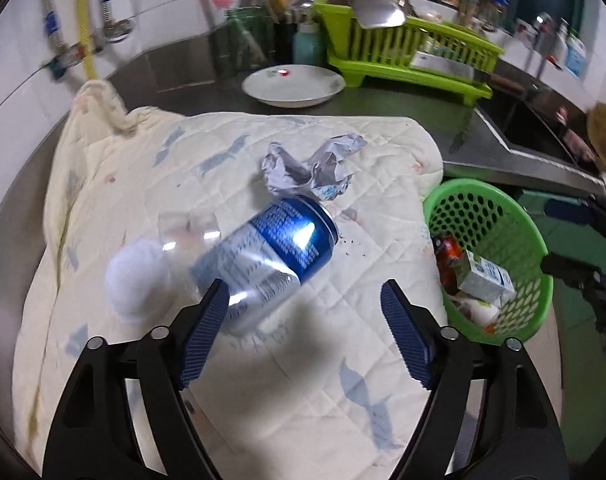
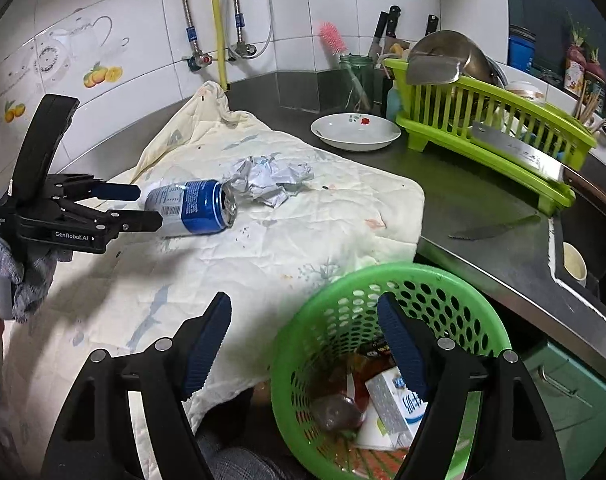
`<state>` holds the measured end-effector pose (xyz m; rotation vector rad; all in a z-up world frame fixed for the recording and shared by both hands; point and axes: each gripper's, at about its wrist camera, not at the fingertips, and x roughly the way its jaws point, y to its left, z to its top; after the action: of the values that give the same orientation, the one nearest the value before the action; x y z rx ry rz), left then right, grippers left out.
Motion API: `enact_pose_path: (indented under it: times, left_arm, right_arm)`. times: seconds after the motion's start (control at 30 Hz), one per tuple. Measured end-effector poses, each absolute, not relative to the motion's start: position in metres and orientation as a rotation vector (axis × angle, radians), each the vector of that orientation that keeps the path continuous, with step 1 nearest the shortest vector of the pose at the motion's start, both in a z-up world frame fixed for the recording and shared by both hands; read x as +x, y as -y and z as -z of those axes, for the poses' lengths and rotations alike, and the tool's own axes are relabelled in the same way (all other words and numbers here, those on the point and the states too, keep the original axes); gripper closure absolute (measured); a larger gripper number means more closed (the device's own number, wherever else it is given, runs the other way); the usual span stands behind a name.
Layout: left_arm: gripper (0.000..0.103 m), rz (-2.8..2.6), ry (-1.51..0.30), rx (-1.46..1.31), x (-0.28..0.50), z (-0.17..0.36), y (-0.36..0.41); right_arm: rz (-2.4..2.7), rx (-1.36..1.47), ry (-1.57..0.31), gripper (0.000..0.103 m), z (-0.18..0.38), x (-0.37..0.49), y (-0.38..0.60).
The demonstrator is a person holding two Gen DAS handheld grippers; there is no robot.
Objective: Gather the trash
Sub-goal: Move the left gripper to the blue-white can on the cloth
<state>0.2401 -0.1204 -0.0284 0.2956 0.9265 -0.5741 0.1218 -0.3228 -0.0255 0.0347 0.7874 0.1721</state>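
Observation:
A blue and silver drink can (image 1: 271,256) lies on its side on a cream quilted cloth (image 1: 151,168). Behind it sits a crumpled wad of silvery paper (image 1: 307,168). My left gripper (image 1: 305,312) is open just short of the can; the can's base reaches in beside the left finger, and the pads do not press it. The right wrist view shows that gripper (image 2: 149,206) at the base of the can (image 2: 195,208), near the paper wad (image 2: 267,178). My right gripper (image 2: 305,320) hangs open and empty over the green basket (image 2: 383,276), which holds a carton and wrappers.
The green basket (image 1: 483,216) stands off the cloth's right edge, below the steel counter. On the counter are a white plate (image 2: 355,132), a green dish rack (image 2: 483,128) with a cleaver across it, and a loose knife (image 2: 491,230). A sink (image 1: 543,128) lies at the far right.

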Motion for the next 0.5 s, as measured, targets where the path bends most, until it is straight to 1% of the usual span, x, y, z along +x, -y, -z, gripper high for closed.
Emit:
enact_pose_path:
  times: [0.5]
  left_arm:
    - [0.020, 0.725, -0.933, 0.489, 0.275, 0.046, 0.138]
  right_arm:
    - [-0.202, 0.054, -0.849, 0.030, 0.032, 0.186, 0.312]
